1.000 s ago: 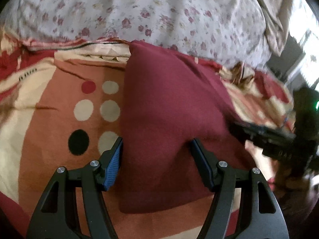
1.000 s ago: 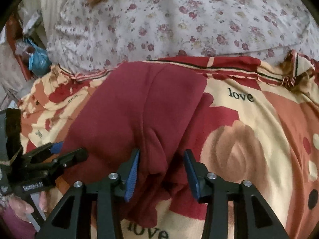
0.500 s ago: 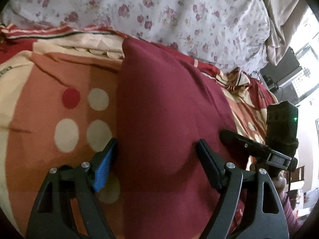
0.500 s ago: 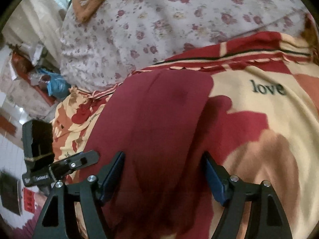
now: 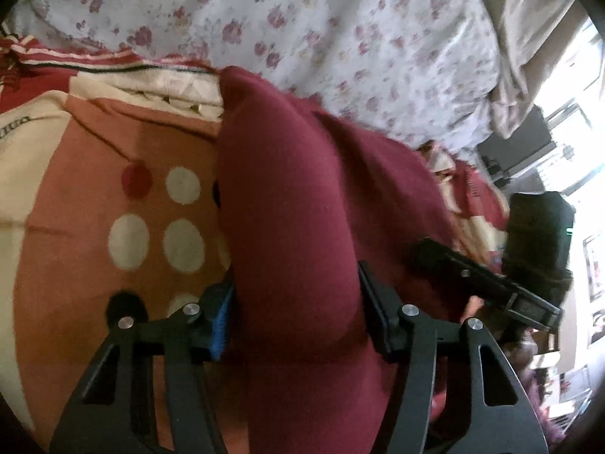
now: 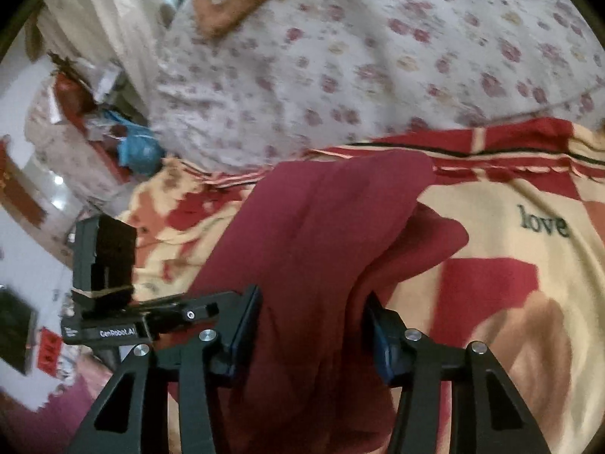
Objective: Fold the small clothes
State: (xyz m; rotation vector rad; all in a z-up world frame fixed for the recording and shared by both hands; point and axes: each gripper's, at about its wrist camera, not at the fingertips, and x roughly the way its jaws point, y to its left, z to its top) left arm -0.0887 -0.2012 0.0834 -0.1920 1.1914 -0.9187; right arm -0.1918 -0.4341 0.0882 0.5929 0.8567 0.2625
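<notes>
Both jaws apparently clamp maroon garment (image 5: 298,227); only right view shows "love" blanket (image 6: 544,223).

Maroon garment (image 5: 302,204), red-cream dotted blanket (image 5: 94,174), white quilt (image 5: 340,30) with pink flowers.

The garment (image 5: 302,204) is lying on the blanket (image 5: 94,159) that is covering the bed, with the quilt (image 5: 321,26) bunching up behind it. Each gripper's fingers (image 5: 223,310) are sitting either side of a raised fold, the left gripper (image 5: 295,310) left of the right gripper (image 6: 312,325).
</notes>
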